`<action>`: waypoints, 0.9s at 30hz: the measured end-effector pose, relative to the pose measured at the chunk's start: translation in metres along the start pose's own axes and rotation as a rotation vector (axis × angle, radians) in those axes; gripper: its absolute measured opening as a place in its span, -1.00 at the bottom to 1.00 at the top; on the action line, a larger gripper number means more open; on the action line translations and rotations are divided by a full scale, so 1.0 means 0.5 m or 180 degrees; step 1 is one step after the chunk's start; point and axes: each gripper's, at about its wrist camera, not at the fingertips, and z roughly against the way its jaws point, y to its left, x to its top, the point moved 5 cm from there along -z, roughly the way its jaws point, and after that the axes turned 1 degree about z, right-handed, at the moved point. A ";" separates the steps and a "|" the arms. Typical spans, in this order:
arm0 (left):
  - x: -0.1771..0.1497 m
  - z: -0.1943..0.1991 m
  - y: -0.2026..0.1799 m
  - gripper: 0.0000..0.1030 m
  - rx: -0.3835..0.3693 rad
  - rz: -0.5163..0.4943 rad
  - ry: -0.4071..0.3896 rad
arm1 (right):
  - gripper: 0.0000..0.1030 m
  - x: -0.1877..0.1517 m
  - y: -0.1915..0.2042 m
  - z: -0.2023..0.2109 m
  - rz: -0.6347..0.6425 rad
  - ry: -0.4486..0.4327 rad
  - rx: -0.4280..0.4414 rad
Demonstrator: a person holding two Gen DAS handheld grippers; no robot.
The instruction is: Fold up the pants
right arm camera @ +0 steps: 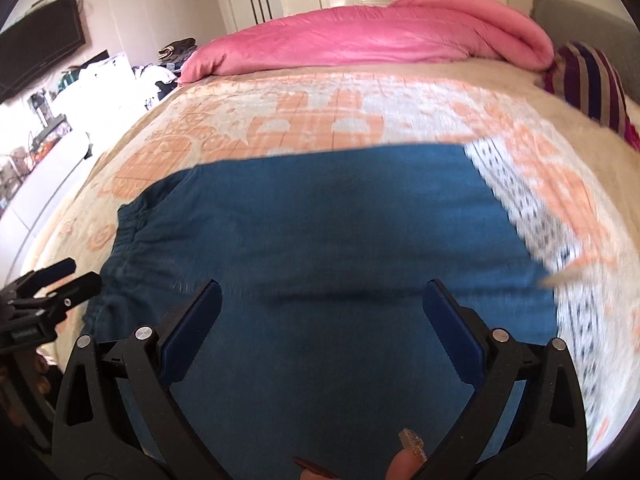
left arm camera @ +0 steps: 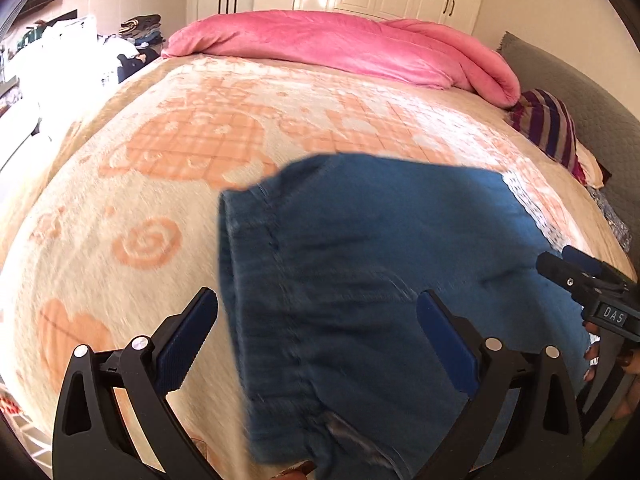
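Note:
Blue pants [left arm camera: 380, 280] lie folded flat on the bed, with the gathered waistband at their left end [right arm camera: 128, 236]; they also fill the right wrist view [right arm camera: 320, 240]. A white dotted cloth [right arm camera: 520, 216] shows along their right edge. My left gripper [left arm camera: 318, 312] is open and empty above the waistband end. My right gripper [right arm camera: 322, 304] is open and empty above the middle of the pants. Each gripper shows in the other's view: the right one at the right edge [left arm camera: 576, 272], the left one at the left edge [right arm camera: 60, 280].
The bed has a cream and orange patterned blanket [left arm camera: 200, 140]. A pink duvet [left arm camera: 340, 44] lies heaped at the far side, with a striped pillow [left arm camera: 548, 124] and grey headboard [left arm camera: 580, 92] to the right. Clutter and piled clothes [left arm camera: 132, 40] stand left of the bed.

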 end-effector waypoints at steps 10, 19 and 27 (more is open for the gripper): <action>0.094 -0.087 0.098 0.92 0.0173 0.0181 0.0052 | 0.84 0.100 0.064 -0.075 0.0675 -0.0011 0.0075; 0.123 -0.167 0.127 0.92 -0.0009 0.0227 0.0192 | 0.84 0.149 0.086 -0.186 0.0805 0.0194 0.0163; 0.122 -0.212 0.117 0.91 -0.0125 0.0125 0.0142 | 0.84 0.177 0.103 -0.265 0.1208 0.0291 -0.0042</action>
